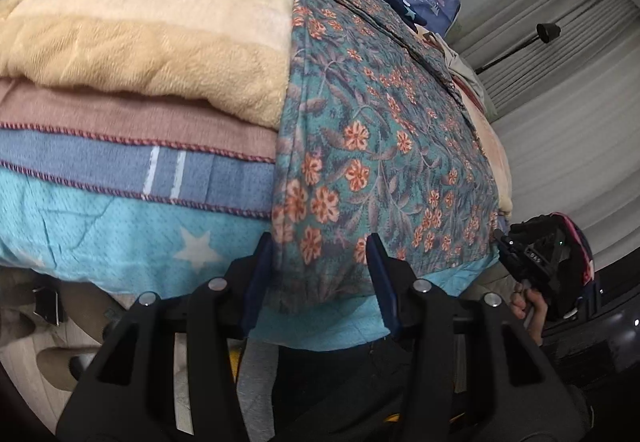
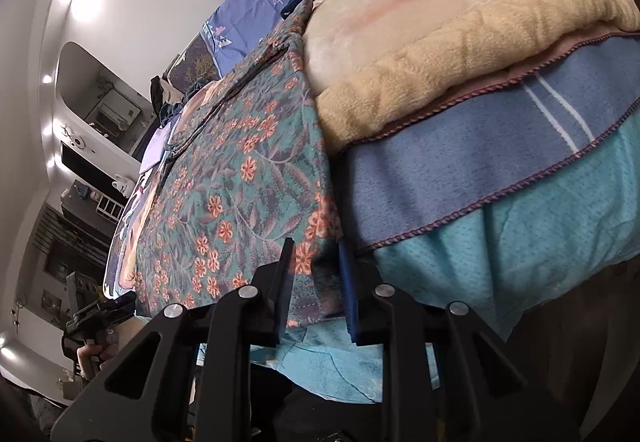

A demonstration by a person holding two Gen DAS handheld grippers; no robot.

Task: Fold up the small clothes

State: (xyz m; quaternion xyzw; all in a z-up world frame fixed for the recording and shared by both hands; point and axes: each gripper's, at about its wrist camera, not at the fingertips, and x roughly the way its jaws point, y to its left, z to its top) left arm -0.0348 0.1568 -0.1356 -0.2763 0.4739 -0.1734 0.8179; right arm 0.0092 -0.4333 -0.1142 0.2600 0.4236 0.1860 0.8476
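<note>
Floral garment [image 1: 372,146] lies spread flat on the bed, hem hanging over the near edge. My left hand-held gripper [image 1: 320,274] straddles its left hem corner, jaws parted; my right hand-held gripper [image 2: 316,282] likewise at the other corner. Next, I'd judge: pinch both corners and fold away.

A cream fleece blanket [image 1: 152,22] lies atop a blue striped blanket [image 1: 120,166].

Left gripper [image 1: 320,262] and right gripper [image 2: 316,270] both gape (fingers level, pointing forward).
</note>
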